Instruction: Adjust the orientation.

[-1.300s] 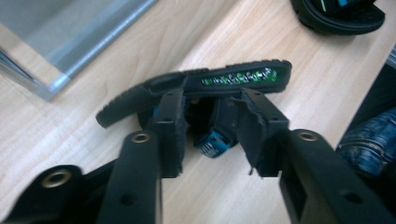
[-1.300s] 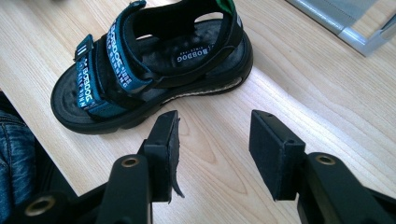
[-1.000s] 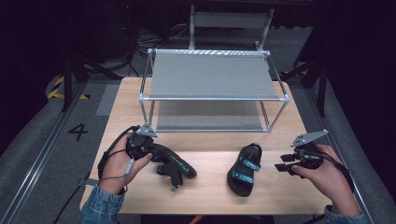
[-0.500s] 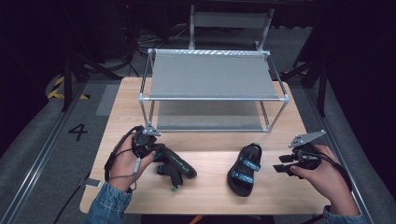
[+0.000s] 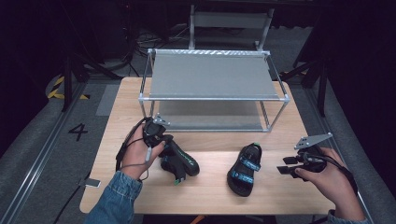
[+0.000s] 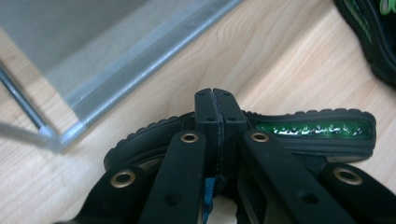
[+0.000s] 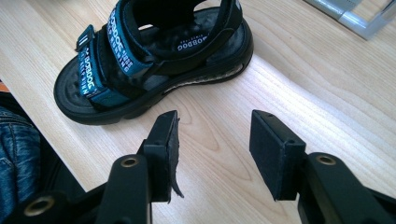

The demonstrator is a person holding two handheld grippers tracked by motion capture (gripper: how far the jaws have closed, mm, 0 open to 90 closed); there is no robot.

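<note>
High view showed the left gripper (image 5: 164, 148) pinching one sandal (image 5: 180, 161); right gripper (image 5: 286, 165) sat spread beside the other sandal (image 5: 243, 169).

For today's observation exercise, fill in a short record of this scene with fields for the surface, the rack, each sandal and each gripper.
surface: pale wooden table
rack: grey two-shelf metal rack, at the table's far side
left sandal: black sandal with green sole inlay, tipped on its side
right sandal: black sandal with teal lettered straps, resting on its sole
left gripper: shut on a strap of the tipped sandal
right gripper: open, holding nothing, beside the strapped sandal
</note>
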